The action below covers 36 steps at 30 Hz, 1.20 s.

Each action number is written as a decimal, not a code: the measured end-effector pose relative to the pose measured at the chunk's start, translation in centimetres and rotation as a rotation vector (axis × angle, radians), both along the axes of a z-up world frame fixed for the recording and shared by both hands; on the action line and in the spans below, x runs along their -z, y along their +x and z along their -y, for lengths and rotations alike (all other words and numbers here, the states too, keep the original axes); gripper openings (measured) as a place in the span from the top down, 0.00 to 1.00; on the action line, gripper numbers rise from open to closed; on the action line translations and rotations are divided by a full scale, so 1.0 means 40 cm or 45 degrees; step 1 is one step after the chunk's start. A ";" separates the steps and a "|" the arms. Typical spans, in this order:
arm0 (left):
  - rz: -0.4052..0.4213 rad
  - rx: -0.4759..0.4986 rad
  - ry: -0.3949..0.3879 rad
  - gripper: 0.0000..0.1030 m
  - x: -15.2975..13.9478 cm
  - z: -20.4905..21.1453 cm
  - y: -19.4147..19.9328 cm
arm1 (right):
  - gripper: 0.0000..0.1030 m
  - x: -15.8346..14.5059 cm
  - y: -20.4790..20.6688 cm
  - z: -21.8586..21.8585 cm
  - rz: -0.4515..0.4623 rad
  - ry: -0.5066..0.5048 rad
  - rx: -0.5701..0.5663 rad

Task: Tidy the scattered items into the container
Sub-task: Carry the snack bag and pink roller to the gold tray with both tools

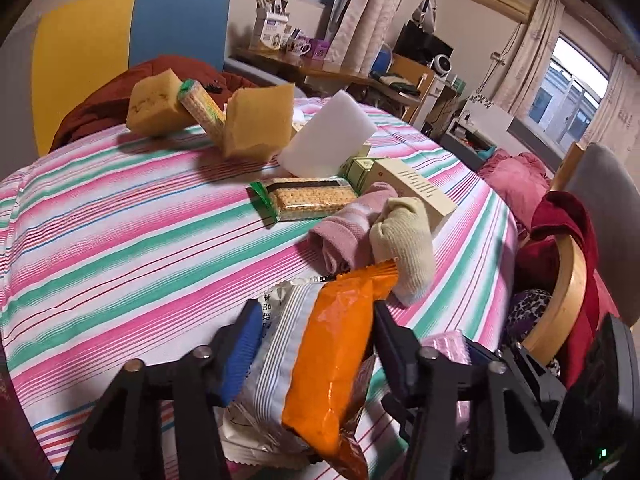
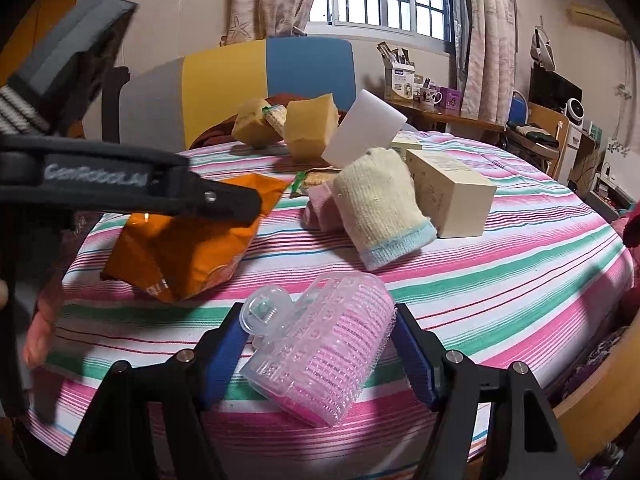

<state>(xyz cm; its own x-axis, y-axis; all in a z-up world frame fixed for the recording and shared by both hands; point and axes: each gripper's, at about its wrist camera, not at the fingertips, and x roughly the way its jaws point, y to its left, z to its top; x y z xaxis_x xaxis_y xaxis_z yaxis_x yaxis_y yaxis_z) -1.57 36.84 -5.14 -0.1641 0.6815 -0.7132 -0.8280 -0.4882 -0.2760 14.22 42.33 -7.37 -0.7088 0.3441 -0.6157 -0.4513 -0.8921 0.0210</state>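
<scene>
My left gripper (image 1: 316, 344) is shut on an orange snack packet (image 1: 332, 364) together with a silver-white packet (image 1: 272, 360), held just above the striped table. The orange packet also shows in the right wrist view (image 2: 188, 252), with the left gripper's finger (image 2: 224, 200) on it. My right gripper (image 2: 320, 352) is shut on a pink plastic hair roller (image 2: 320, 352) over the table's near edge. Two yellow sponges (image 1: 256, 120), a white foam block (image 1: 328, 140), biscuit packs (image 1: 308, 198), rolled pink and cream socks (image 1: 376, 236) and a beige box (image 1: 416, 192) lie scattered further back.
A round wooden-rimmed basket (image 1: 568, 300) with dark red cloth sits off the table's right edge. A yellow-and-blue chair back (image 1: 132, 40) stands behind the table. A red cloth (image 1: 132, 80) lies at the far edge. A desk with clutter (image 2: 440, 104) is beyond.
</scene>
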 end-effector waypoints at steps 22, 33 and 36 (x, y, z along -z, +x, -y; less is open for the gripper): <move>-0.051 -0.138 0.099 0.64 -0.056 0.142 0.013 | 0.30 -0.041 -0.049 0.041 -0.029 0.037 -0.074; -0.157 -0.355 0.127 0.64 -0.157 0.308 -0.039 | 0.30 -0.120 -0.132 0.110 -0.120 0.099 -0.207; -0.182 -0.436 0.133 0.64 -0.186 0.374 -0.064 | 0.30 -0.144 -0.172 0.152 -0.150 0.108 -0.276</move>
<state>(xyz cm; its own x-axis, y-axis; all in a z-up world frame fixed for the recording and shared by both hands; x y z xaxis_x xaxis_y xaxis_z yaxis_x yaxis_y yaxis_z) -4.12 21.87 2.28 -0.4878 0.6376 -0.5963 -0.6555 -0.7186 -0.2322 7.32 36.27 -1.60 -0.8370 0.2230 -0.4997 -0.2480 -0.9686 -0.0169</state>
